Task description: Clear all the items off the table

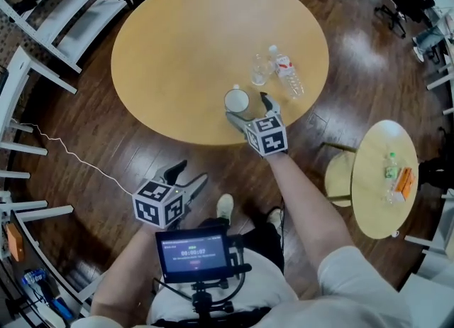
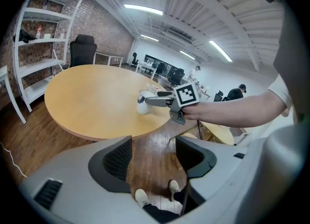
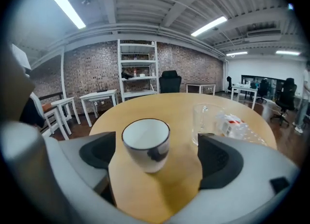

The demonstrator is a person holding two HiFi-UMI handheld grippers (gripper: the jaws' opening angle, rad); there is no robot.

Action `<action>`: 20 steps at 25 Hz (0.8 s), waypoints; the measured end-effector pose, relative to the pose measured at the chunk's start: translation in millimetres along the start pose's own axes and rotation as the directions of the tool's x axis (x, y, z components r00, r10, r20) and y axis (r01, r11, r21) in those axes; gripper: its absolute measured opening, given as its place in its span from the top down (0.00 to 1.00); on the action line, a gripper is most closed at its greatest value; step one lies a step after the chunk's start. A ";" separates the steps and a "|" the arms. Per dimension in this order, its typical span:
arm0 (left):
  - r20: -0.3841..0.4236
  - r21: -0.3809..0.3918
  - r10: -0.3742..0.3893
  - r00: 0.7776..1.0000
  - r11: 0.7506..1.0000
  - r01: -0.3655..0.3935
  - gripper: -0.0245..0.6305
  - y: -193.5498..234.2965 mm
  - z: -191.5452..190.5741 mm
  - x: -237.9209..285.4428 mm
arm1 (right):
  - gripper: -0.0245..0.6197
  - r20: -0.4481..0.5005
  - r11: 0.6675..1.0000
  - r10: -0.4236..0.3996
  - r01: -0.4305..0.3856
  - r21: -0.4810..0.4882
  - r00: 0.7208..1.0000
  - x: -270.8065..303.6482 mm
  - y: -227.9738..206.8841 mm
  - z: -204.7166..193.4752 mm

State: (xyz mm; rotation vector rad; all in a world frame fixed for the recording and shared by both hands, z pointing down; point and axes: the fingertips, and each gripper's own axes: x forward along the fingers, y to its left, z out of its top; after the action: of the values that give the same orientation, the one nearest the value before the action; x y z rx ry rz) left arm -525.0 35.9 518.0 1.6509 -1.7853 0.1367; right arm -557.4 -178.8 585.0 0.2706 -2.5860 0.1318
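Observation:
A white cup (image 1: 237, 99) with a dark rim stands near the front edge of the round wooden table (image 1: 177, 42). My right gripper (image 1: 246, 108) is open around it; in the right gripper view the cup (image 3: 146, 143) sits between the pads with a gap on each side. Just beyond stand a clear glass (image 1: 259, 72) (image 3: 203, 119) and a plastic water bottle (image 1: 287, 72) (image 3: 240, 127) lying on its side. My left gripper (image 1: 193, 171) (image 2: 152, 157) is open and empty, held low over the wooden floor short of the table.
A small round side table (image 1: 376, 199) at the right carries a green bottle (image 1: 391, 166) and an orange box (image 1: 405, 183). A stool (image 1: 339, 175) stands beside it. White shelving (image 1: 64, 7) lines the left, and a cable (image 1: 67, 152) trails across the floor.

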 end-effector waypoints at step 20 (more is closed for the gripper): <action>-0.020 0.180 -0.297 0.955 0.938 0.296 0.52 -259.4 -68.0 33.4 | 0.13 0.019 0.821 -0.534 0.512 0.253 0.846 -545.7 -31.7 -197.6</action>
State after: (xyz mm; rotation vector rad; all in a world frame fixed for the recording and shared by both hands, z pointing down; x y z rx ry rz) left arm -259.2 -5.3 492.2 2.0335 -1.5431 0.1595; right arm 5.8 -90.2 471.9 1.0893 -2.4745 0.2337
